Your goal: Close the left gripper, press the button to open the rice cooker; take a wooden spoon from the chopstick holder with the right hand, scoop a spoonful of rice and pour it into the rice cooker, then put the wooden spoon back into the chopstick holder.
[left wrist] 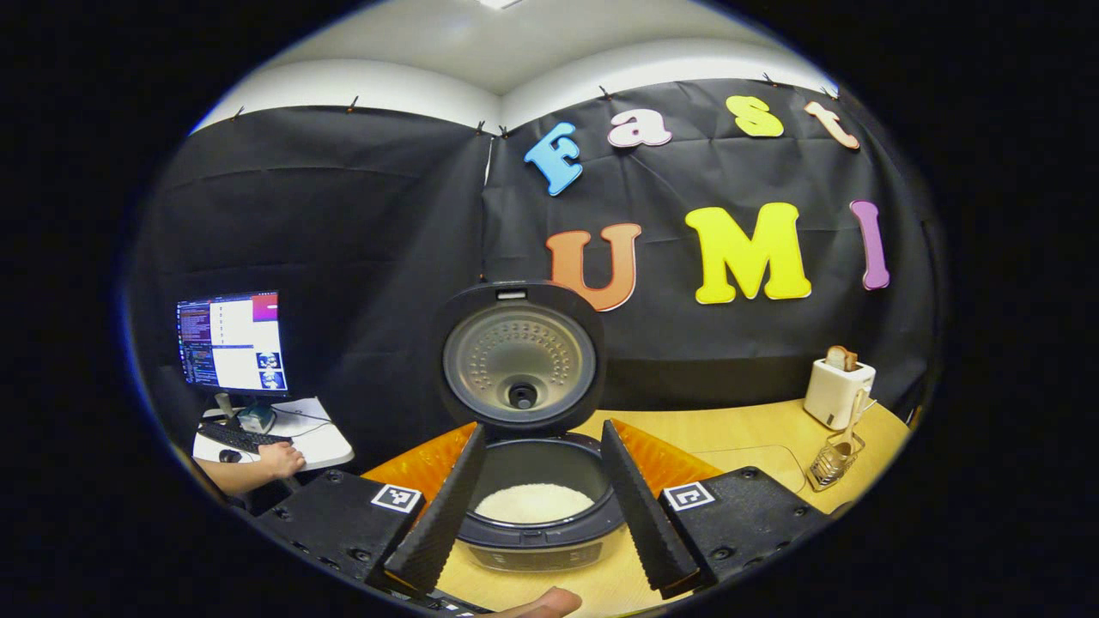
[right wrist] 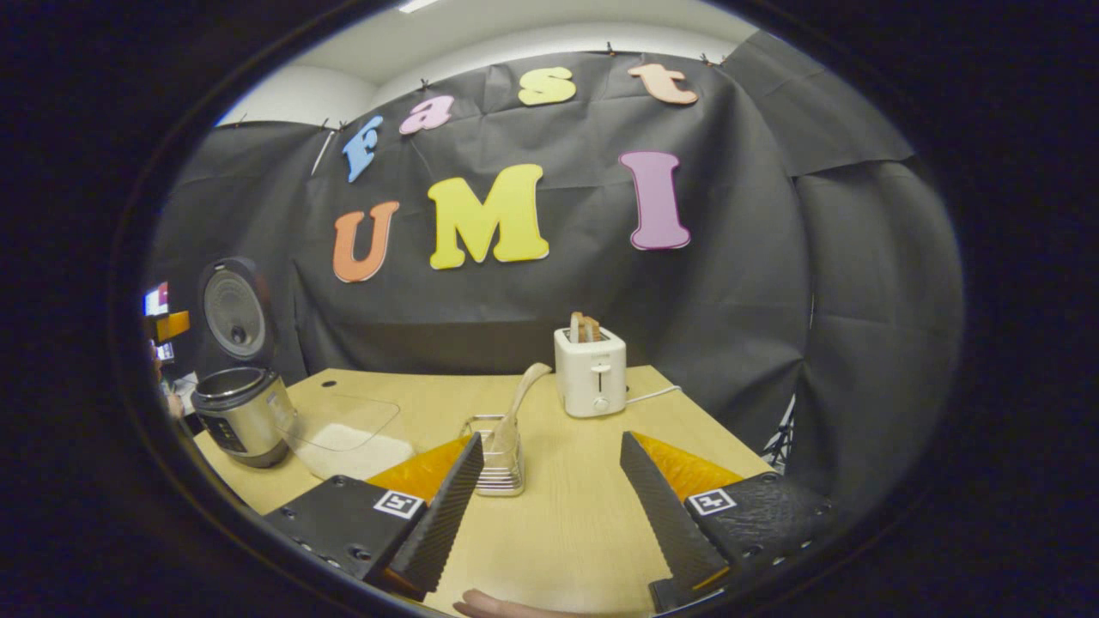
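Observation:
The rice cooker (left wrist: 534,524) stands right in front of my left gripper (left wrist: 545,571), lid (left wrist: 519,356) swung upright, white rice in its pot. The left gripper is open, its fingers framing the pot with nothing between them. In the right gripper view the cooker (right wrist: 245,416) sits at the far left of the table. The wire chopstick holder (right wrist: 500,463) stands just ahead of my right gripper (right wrist: 554,575), the wooden spoon (right wrist: 519,399) leaning in it. The right gripper is open and empty, short of the holder. The holder (left wrist: 834,459) with the spoon (left wrist: 854,421) also shows at the right.
A clear tray of rice (right wrist: 356,442) lies between cooker and holder. A white toaster (right wrist: 591,369) with bread stands behind the holder. Beyond the table's left edge, a person's hand (left wrist: 279,459) rests by a keyboard under a monitor (left wrist: 232,343).

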{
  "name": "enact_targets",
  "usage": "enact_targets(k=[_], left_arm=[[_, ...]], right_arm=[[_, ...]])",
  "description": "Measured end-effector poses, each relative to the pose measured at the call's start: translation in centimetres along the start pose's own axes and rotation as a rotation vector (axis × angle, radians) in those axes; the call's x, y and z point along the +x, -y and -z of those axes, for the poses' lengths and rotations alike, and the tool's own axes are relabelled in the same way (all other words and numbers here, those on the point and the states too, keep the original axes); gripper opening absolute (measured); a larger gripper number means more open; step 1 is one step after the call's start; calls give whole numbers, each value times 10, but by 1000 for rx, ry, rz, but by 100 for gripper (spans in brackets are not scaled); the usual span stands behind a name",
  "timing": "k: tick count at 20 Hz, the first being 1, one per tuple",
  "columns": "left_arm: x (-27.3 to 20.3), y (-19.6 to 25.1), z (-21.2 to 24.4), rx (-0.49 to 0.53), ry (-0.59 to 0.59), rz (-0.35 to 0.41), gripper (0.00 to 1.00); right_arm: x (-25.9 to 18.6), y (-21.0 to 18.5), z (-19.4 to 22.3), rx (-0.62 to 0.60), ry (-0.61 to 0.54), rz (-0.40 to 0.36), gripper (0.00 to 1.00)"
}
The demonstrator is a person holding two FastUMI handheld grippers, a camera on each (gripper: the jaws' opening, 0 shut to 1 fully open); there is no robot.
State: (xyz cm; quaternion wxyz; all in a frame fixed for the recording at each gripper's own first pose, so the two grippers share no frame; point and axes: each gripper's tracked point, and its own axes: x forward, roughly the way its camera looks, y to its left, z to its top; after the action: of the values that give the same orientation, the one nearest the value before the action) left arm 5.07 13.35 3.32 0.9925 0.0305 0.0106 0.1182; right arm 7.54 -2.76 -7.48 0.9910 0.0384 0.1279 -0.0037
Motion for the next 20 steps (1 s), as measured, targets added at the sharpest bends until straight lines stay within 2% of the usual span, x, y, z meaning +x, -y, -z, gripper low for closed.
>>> enact_targets(k=[1, 2, 4, 6, 7, 8, 10, 11, 14, 15, 16, 17, 19, 20], left_arm=[[-6, 6, 8, 2, -2, 17, 87], [-10, 12, 15, -6, 1, 33, 87], [-17, 27, 27, -26, 3, 72, 87], [-25, 35, 39, -55, 11, 82, 100], [-26, 39, 44, -70, 7, 84, 95], [-26, 46, 48, -65, -19, 99, 98], [-28, 54, 44, -40, -3, 114, 99], [-28, 56, 41, -28, 6, 118, 99], [-34, 58, 41, -7, 18, 141, 98], [-35, 54, 42, -4, 13, 142, 98], [-36, 53, 43, 0, 7, 145, 98], [-37, 51, 42, 5, 8, 148, 99], [-38, 48, 38, 10, 22, 149, 98], [-37, 46, 38, 7, 27, 151, 99]], right_arm=[[12, -3, 4, -10, -21, -4, 91], [24, -8, 4, -18, -33, -15, 96], [47, -15, -1, -19, -44, -32, 96], [70, -22, -7, 3, -41, -42, 95], [81, -26, -9, 22, -37, -49, 91], [94, -31, -12, 37, -41, -58, 92], [120, -42, -16, 66, -54, -75, 100], [131, -47, -19, 80, -59, -85, 96], [171, -48, -19, 76, -102, -66, 96], [182, -48, -18, 69, -114, -59, 91], [195, -46, -16, 63, -133, -45, 91], [206, -46, -16, 63, -145, -43, 96], [226, -48, -17, 60, -170, -48, 95], [237, -49, -18, 57, -184, -47, 89]])
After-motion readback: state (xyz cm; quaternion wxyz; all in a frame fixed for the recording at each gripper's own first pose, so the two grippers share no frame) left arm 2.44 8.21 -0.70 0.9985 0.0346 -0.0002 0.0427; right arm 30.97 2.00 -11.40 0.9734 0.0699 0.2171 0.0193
